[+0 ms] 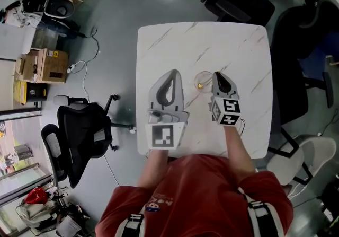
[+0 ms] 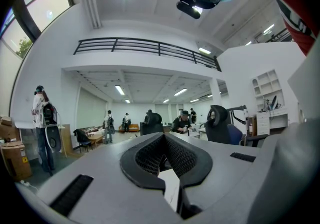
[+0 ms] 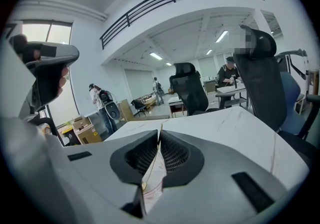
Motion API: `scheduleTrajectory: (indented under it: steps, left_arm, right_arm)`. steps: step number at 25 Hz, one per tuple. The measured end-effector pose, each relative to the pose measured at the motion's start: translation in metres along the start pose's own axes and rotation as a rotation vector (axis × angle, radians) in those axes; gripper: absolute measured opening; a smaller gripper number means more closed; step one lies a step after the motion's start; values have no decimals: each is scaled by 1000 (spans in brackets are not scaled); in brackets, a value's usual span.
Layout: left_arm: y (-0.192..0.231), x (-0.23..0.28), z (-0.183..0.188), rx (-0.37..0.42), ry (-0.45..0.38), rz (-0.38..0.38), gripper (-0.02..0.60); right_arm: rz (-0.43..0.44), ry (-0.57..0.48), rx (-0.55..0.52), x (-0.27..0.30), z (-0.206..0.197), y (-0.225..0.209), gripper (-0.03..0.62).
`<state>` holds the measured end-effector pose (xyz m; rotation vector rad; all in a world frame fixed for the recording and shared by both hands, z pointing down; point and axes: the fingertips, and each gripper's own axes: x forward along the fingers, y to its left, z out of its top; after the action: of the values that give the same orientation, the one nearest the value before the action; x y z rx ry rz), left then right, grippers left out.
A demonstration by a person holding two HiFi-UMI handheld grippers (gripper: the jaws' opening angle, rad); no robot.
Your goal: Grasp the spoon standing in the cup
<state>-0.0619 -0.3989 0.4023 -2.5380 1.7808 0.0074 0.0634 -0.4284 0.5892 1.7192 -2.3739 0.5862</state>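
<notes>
The right gripper (image 3: 159, 136) is pinching its jaws almost together on the thin golden spoon (image 3: 149, 167), whose handle is running up the narrow slit between the pads. In the head view the clear cup (image 1: 203, 80) is standing on the white table (image 1: 175, 40) just beside that gripper's tip. It is showing only faintly, with a golden glint inside. The left gripper (image 2: 163, 136) is hovering with its jaws together and nothing between them.
</notes>
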Motion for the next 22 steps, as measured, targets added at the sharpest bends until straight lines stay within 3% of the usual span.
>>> scheduleTrajectory:
  steps: [22]
  left_arm:
    - [4,-27,23,3,-52,22,9]
  right_arm:
    - [43,-66,-77,-19,32,30,17]
